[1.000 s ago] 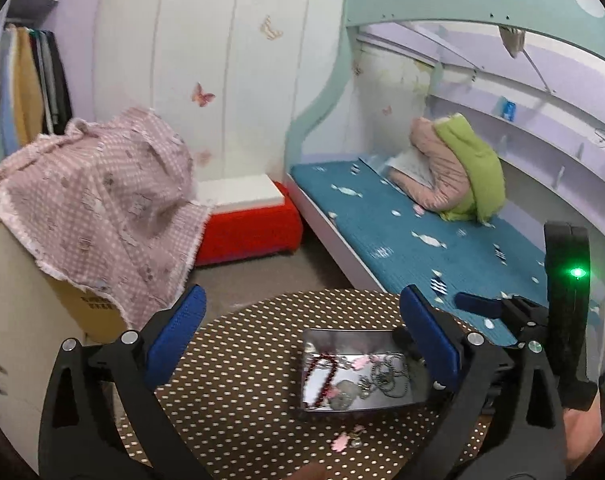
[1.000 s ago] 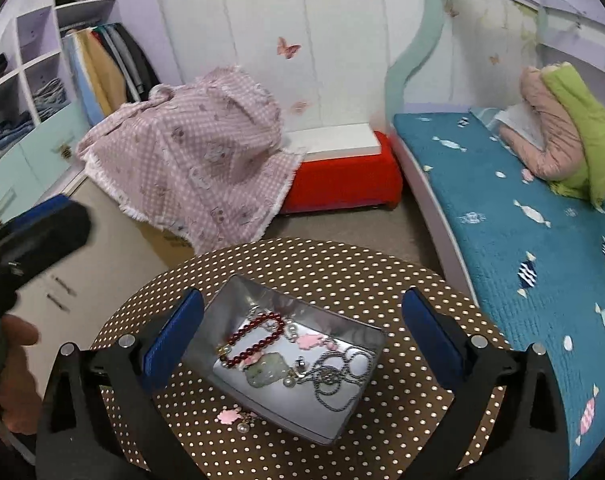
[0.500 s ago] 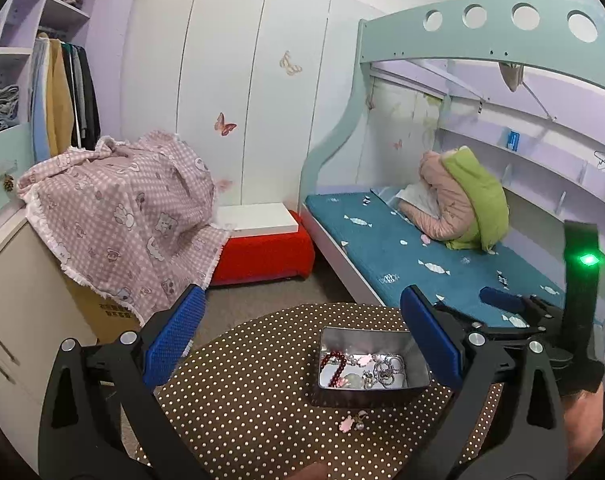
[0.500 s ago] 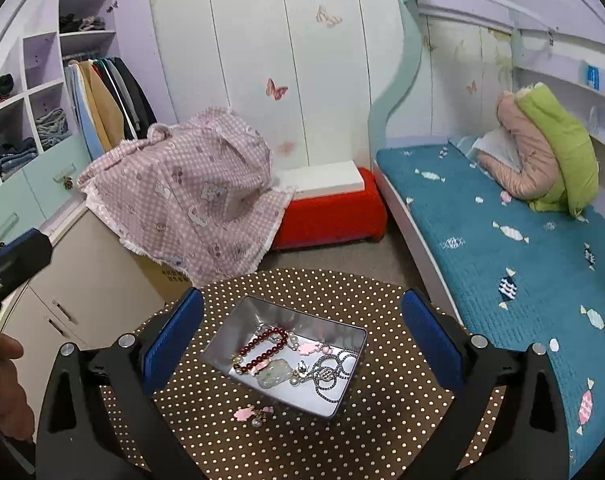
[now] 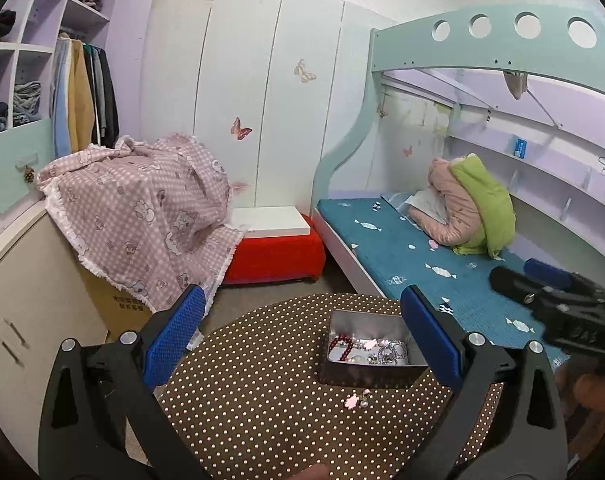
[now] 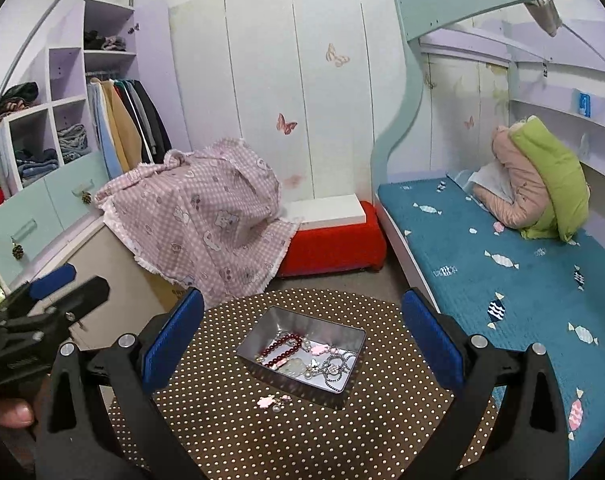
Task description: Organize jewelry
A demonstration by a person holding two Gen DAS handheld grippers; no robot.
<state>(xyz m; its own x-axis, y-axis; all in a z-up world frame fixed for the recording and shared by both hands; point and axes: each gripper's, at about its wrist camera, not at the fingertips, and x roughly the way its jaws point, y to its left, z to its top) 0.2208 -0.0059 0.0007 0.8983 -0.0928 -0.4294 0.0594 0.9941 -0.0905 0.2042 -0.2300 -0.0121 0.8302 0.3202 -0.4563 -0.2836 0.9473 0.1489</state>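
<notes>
A silver metal tin (image 6: 354,340) sits on the round brown polka-dot table (image 6: 230,432). It holds a red bead bracelet (image 6: 283,350), a silver chain (image 6: 334,366), pink flower pieces and a pale pendant. A small pink flower earring (image 6: 273,401) lies on the table just in front of the tin. The tin (image 5: 366,374) and earring (image 5: 356,399) also show in the left wrist view. My left gripper (image 5: 302,344) and my right gripper (image 6: 302,344) are both open and empty, held above and back from the tin.
A bed with a teal mattress (image 6: 502,272) stands right of the table. A red bench (image 6: 334,244) and a cabinet draped with a pink checked cloth (image 6: 198,224) stand behind it. Shelves with clothes (image 6: 62,148) are at the far left.
Both grippers have drawn up and back from the tin, which looks smaller and farther away now. The jewelry has not moved.
</notes>
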